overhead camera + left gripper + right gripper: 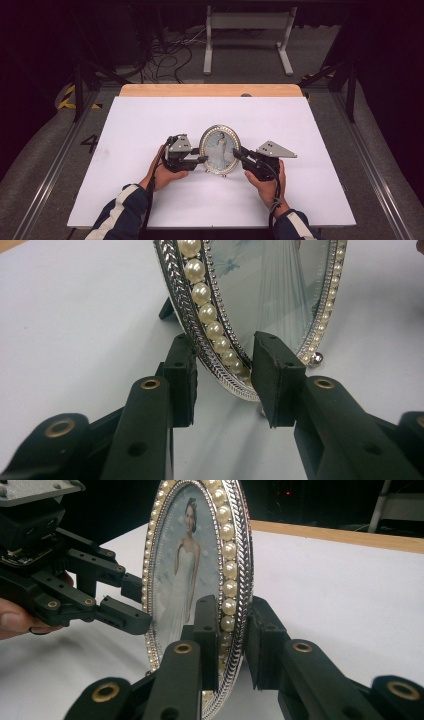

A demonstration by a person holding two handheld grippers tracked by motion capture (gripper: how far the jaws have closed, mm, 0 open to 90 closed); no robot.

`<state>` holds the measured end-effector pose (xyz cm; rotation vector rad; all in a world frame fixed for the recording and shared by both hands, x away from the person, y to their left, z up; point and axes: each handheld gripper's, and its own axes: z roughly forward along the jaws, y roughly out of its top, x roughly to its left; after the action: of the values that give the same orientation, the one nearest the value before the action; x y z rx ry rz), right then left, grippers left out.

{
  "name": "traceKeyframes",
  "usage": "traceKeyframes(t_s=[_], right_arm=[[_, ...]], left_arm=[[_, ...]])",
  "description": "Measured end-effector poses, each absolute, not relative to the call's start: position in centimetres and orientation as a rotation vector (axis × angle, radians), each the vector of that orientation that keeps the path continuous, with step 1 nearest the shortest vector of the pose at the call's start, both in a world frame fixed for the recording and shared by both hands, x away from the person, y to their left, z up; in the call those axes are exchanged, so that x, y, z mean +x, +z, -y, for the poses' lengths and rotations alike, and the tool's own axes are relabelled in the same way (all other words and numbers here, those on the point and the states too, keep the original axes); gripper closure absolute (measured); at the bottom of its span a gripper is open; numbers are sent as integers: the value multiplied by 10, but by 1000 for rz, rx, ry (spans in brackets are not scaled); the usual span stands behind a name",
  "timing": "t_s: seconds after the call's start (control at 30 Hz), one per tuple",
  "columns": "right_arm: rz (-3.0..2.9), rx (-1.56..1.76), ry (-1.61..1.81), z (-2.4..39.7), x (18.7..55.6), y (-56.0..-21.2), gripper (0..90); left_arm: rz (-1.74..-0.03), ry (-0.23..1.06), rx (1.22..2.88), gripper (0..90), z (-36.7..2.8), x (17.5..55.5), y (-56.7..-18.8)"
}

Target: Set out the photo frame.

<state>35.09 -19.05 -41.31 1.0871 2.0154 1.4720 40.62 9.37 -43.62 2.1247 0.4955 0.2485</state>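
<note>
On white table (150, 200), oval pearl frame (220, 149) upright; no readable writing.

- Frame (220, 149) stands upright mid-table, a gripper close on each side.
- White table (150, 120) lies bare behind, before and beside them: open passage.

White table (150, 125) with a wooden far edge stands on grey floor (240, 65). Beyond: white metal stand (247, 21), tangled cables (167, 55), dark surroundings.
</note>
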Motion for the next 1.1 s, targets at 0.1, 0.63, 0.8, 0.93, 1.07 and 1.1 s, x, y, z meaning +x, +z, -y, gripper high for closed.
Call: traceKeyframes(t_s=[0.1,0.63,0.8,0.93,1.07,1.1], right_arm=[[-2013,1082,1472,190,352,-413,768],[-2027,1075,1411,188,350,-416,721],[-2055,1077,1379,186,347,-421,708],[-2059,1086,1364,184,346,-424,720],[-2063,1095,1372,183,348,-425,719],[-2066,1097,1371,183,348,-425,717]], left_arm=[[-497,245,2126,635,-94,405,-436],[-502,275,2083,556,-91,406,-434],[-499,257,2060,586,-95,407,-431],[-505,255,2073,634,-98,406,-430],[-494,252,2082,662,-99,405,-429],[-498,251,2083,668,-99,404,-429]])
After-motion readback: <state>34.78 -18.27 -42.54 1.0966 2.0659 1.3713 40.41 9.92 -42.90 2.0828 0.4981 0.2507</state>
